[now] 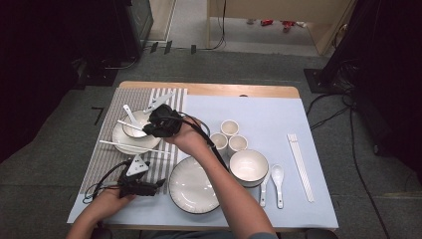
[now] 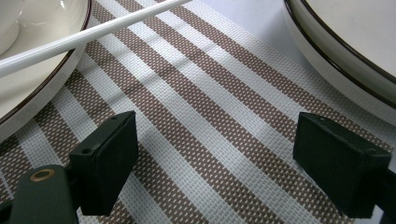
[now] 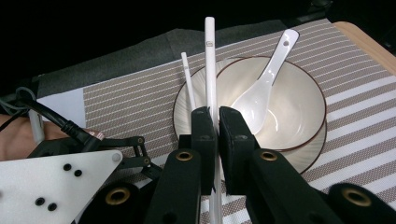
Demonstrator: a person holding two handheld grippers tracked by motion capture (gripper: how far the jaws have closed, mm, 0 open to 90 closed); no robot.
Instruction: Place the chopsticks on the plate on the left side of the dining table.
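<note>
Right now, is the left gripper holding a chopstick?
No. In the left gripper view the left gripper stands open over the striped placemat, with nothing between its jaws; a chopstick lies apart on the plate.

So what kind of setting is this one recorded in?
Probably a lab or studio, not a dining room: a wooden table on grey carpet, black cables across the floor, white ceramic bowls staged on a pale blue sheet.

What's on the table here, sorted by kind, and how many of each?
Plates: 2
Bowls: 2
Cups: 3
Spoons: 3
Chopsticks: 4, taking the set at the right as a pair
Total: 14
</note>
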